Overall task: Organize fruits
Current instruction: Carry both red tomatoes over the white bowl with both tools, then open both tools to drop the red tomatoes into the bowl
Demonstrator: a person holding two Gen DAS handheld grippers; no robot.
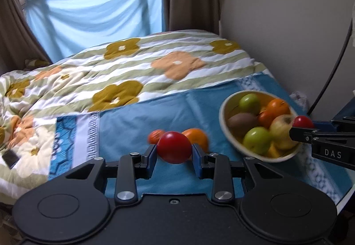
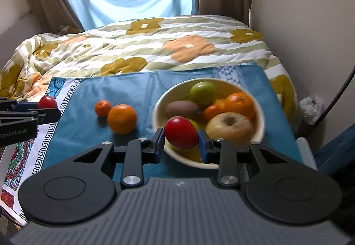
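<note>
1. A bed (image 1: 155, 63) with a flowered quilt fills the upper half of both views; a blue cloth (image 2: 137, 92) lies across its near end.
2. A cream bowl (image 2: 159, 112), centre right on the cloth, holds green, orange, brown and yellow fruit.
3. An orange (image 2: 121, 119) and a smaller tangerine (image 2: 102, 108) lie on the cloth left of the bowl.
4. The left gripper (image 1: 174, 151) is clamped on a red plum (image 1: 174, 147).
5. The right gripper (image 2: 181, 142) pinches another red plum (image 2: 180, 133) over the bowl's near rim.

Bowl (image 2: 159, 98) on the cloth (image 2: 137, 87) — two oranges (image 2: 121, 119) left of it, quilt (image 2: 155, 45) behind.
</note>
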